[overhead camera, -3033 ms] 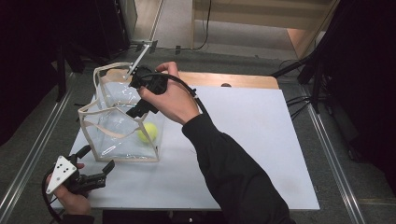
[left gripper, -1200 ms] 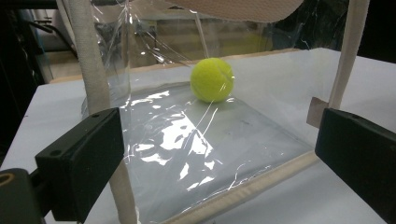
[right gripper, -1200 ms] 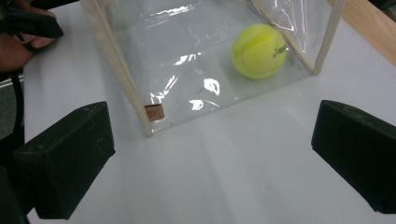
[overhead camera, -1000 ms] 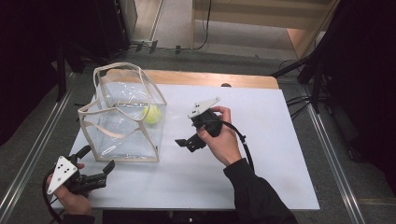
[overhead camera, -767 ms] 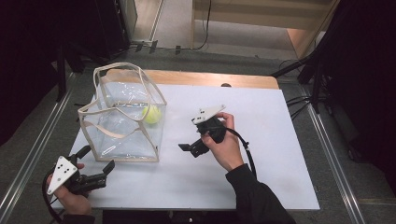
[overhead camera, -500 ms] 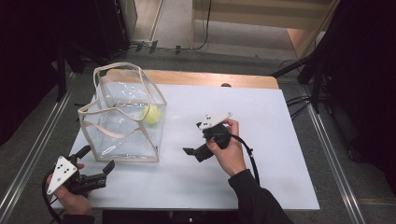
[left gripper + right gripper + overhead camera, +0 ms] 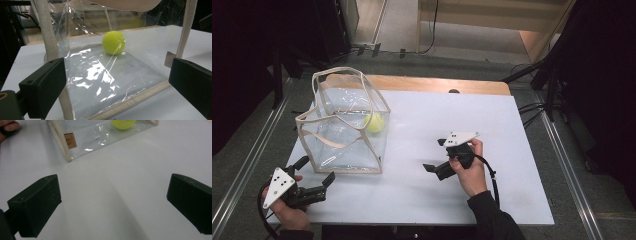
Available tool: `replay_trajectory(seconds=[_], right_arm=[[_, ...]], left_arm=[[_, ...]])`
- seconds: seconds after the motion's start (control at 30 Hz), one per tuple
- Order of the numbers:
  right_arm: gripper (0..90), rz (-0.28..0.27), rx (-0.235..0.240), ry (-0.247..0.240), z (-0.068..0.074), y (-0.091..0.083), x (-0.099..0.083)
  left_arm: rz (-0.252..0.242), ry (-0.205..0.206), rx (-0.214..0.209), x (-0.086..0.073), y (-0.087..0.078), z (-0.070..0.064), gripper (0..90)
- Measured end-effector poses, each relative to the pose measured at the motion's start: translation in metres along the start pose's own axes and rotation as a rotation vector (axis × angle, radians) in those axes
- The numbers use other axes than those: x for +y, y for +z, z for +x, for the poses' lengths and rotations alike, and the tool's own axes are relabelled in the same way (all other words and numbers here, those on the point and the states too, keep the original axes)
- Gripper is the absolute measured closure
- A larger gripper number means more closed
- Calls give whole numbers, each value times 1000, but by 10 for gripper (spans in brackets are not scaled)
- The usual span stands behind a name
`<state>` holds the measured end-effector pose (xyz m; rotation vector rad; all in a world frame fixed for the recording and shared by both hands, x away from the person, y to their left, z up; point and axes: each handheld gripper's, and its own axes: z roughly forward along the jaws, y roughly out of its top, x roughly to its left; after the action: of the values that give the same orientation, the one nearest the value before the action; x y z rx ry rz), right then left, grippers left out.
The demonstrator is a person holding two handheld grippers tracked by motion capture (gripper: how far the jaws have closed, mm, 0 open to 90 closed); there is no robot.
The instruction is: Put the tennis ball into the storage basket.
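1. The tennis ball (image 7: 374, 122) lies inside the clear plastic tote bag (image 7: 343, 125), on its floor toward the far right corner, touching the transparent wall there. The bag stands upright on the white worktop (image 7: 492, 125), with its cream webbing handles (image 7: 337, 72) arching over the open mouth.

2. The right gripper (image 7: 438, 156) hangs over bare worktop, well apart from the bag, jaws spread wide and holding nothing. In the right gripper view the two black jaws frame only white surface, with the bag's lower edge (image 7: 60, 142) and the ball (image 7: 123, 123) farther off.

3. The left gripper (image 7: 314, 176) sits at the near left corner of the worktop, just beside the bag's near wall, jaws spread and empty. The left gripper view looks through the clear wall (image 7: 100, 75) at the ball (image 7: 113, 42).

4. My judgement: the ball looks delivered, and the work now is to settle both grippers clear of the bag.

5. To do that well, keep the right gripper low and moving away from the bag, so its trailing cable (image 7: 489, 175) does not sweep the thin wall.

6. Keep the left jaws off the webbing trim; the light, floppy bag could tip or slide at a nudge, rolling the ball.
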<state>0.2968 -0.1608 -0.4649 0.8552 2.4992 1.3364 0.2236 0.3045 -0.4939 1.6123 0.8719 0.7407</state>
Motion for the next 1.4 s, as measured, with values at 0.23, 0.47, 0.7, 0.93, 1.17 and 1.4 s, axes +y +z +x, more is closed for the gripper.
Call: replay_trajectory(seconds=[0.23, 0.47, 0.7, 0.93, 1.17, 1.4], right_arm=[[0, -11, -32, 45, -7, -15, -20], [0, -28, -60, 75, -14, -33, -39], [0, -39, -98, 110, -20, -51, -55], [0, -54, -136, 148, -27, -69, -76], [0, -77, -187, 171, -31, -90, -94], [0, -94, -220, 204, -36, -107, -113]], left_arm=[[2, 6, 1, 0, 0, 0, 13], [5, 10, 2, 0, 0, 0, 13], [5, 8, 3, 0, 0, -1, 13], [7, 7, 1, 0, 0, -1, 13], [7, 7, 5, 0, 0, -1, 13], [9, 2, 6, 0, 0, -1, 13]])
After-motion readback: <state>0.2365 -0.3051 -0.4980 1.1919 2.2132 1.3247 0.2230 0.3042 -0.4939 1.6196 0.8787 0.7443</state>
